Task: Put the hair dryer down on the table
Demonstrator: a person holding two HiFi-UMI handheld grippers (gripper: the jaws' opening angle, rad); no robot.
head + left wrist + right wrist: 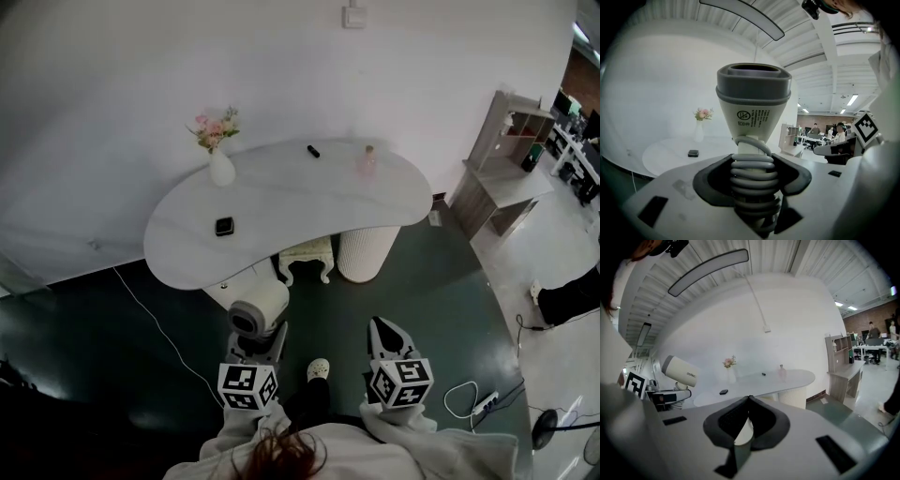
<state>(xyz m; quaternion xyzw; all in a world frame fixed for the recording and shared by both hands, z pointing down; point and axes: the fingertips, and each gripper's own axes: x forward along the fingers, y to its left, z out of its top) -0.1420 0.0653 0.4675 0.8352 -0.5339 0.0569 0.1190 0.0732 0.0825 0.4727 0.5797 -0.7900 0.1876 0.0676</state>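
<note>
The left hand-held gripper (pixel 253 352) clamps the cord-wrapped handle of the white, grey-nozzled hair dryer (pixel 258 312), low in frame, short of the curved white tabletop (pixel 281 211); the right hand-held gripper (pixel 386 330) is closed, empty. Springy coils could let the dryer slip.

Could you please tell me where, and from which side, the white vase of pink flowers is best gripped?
Probably at the narrow neck of the white vase, just under the pink flowers, jaws level, coming from the pale curved table's near side: it stands upright and its rounded belly looks wider.
</note>
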